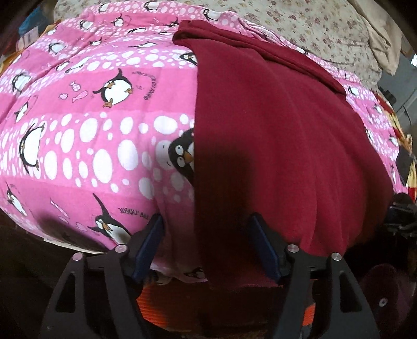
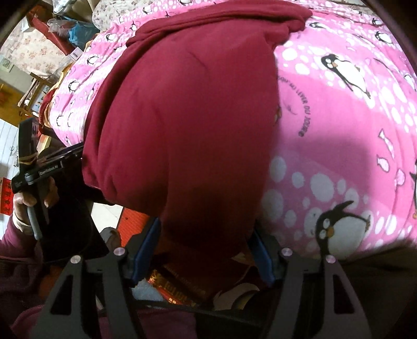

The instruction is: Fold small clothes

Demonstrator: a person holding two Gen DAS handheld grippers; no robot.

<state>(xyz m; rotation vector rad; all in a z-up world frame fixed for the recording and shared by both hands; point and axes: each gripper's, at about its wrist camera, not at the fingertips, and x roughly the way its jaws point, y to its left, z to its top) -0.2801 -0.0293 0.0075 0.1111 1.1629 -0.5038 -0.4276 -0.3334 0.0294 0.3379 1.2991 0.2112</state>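
Here's the dark red garment (image 1: pixel 281 146), spread over a pink penguin-print blanket (image 1: pixel 86 117) on the bed, its near edge hanging off the blanket's front toward both cameras. Over on the left wrist view, the left hand-held gripper (image 1: pixel 206 247) has its blue-padded fingers (image 1: pixel 149 247) spread wide, the garment's left edge running down between them; the pads are not pressed on the cloth. The garment's far end is bunched into a thick fold (image 1: pixel 250 44) up near a floral sheet (image 1: pixel 312 23).

Now the right wrist view: the right hand-held gripper (image 2: pixel 207 247) is wide too, its fingers (image 2: pixel 263 258) straddling the garment's (image 2: pixel 187 117) lower corner, which droops between them; whether either pad touches the cloth, I can't tell. Off to the left sits the other hand-held gripper (image 2: pixel 39 169) at the garment's far-side edge, a hand (image 2: pixel 23 206) wrapped round its handle, maroon sleeve (image 2: pixel 18 260) below. Penguin blanket (image 2: pixel 338 109) fills the right side.
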